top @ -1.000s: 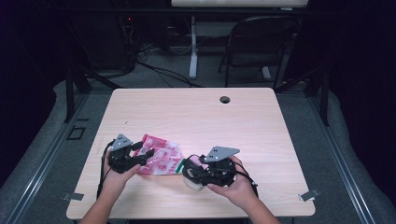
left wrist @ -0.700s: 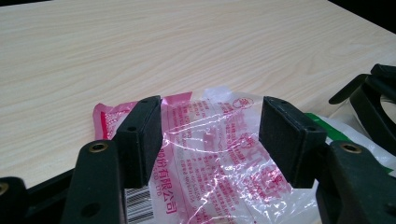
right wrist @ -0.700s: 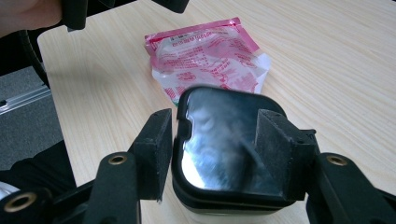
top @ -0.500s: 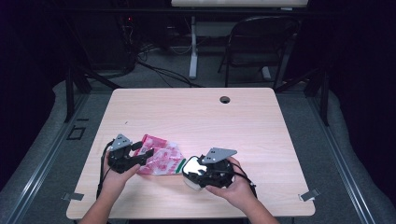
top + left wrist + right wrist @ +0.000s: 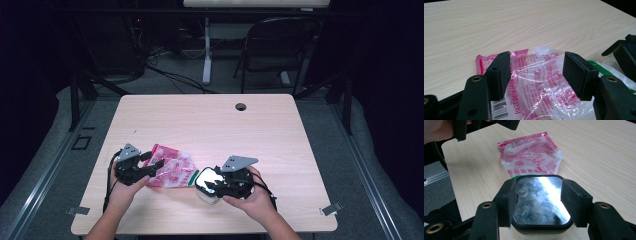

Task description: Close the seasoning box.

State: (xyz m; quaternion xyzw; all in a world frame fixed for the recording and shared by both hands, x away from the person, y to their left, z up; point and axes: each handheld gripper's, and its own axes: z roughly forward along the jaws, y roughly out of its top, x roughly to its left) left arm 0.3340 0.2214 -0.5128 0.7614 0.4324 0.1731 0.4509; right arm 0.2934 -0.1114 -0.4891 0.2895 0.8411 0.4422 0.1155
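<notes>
On the wooden table (image 5: 280, 130), the right gripper (image 5: 537, 195) clamps the lidded container (image 5: 540, 202); the left gripper (image 5: 536, 72), jaws wide just over the pink bag (image 5: 536, 82) beside it, should pinch one edge squarely.

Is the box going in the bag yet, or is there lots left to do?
Done: the right tongs grip the box by its two sides, right by the bag. In hand: the left tongs sit open over the bag without pinching it. Left: the bag lies flat on the table and the box is outside it, so probably grabbing the bag and putting the box in.
</notes>
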